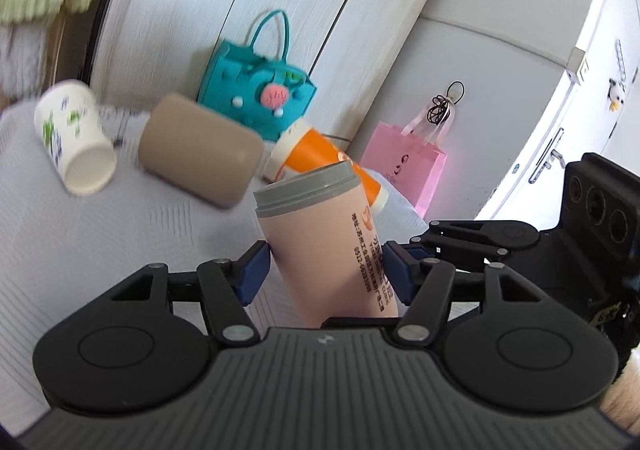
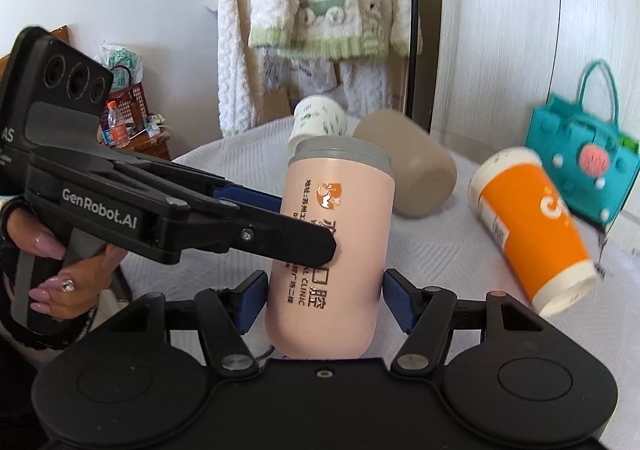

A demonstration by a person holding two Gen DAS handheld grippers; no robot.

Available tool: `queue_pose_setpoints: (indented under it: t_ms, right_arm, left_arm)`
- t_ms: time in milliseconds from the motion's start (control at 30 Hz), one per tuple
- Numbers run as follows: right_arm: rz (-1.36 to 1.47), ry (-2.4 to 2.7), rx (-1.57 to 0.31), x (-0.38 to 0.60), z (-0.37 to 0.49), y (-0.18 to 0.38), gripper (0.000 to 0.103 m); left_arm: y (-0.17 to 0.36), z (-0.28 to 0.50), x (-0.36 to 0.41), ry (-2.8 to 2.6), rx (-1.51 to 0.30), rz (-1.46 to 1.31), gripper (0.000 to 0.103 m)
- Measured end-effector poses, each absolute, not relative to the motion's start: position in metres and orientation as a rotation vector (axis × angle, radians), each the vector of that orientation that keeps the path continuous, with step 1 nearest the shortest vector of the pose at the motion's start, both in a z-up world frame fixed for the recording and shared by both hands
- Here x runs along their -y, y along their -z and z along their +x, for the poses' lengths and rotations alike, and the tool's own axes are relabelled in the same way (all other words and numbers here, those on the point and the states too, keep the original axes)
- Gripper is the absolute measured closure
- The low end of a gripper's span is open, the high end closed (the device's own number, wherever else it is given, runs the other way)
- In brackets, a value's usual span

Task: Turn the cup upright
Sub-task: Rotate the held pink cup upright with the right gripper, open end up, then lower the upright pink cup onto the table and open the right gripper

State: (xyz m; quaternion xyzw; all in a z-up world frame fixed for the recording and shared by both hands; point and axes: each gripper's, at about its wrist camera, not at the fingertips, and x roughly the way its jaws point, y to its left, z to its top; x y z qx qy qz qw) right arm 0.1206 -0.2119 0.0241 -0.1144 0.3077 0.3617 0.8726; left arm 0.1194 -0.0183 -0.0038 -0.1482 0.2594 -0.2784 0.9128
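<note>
- Left gripper (image 1: 326,270) jaws pinch the pink cup (image 2: 332,250), near upright.
- Right gripper (image 2: 324,300) jaws spread, flanking it.
- Orange cup (image 2: 532,226) lies right, apart.

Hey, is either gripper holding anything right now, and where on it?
The left gripper clamps the pink cup around its mid-body. The right gripper straddles its lower body, pads just off the sides.

The cup (image 2: 332,250) was pale pink with a grey rim and orange logo. The felt bag (image 1: 256,97) was teal; another cup (image 2: 532,226) was orange and white
</note>
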Motion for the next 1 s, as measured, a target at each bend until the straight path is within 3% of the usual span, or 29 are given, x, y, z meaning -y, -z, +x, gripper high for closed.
queue_pose_setpoints:
  t_ms: [333,1000]
  right_arm:
    - [-0.286,-0.674,-0.477,0.201,0.127,-0.009,0.035]
    - [-0.268,-0.601,-0.44,0.188,0.139,0.007,0.035]
  left_arm:
    - [-0.008,0.125,0.024,0.552,-0.435,-0.165,0.042]
    - [0.003,0.128,0.032,0.539,-0.422,-0.097,0.042]
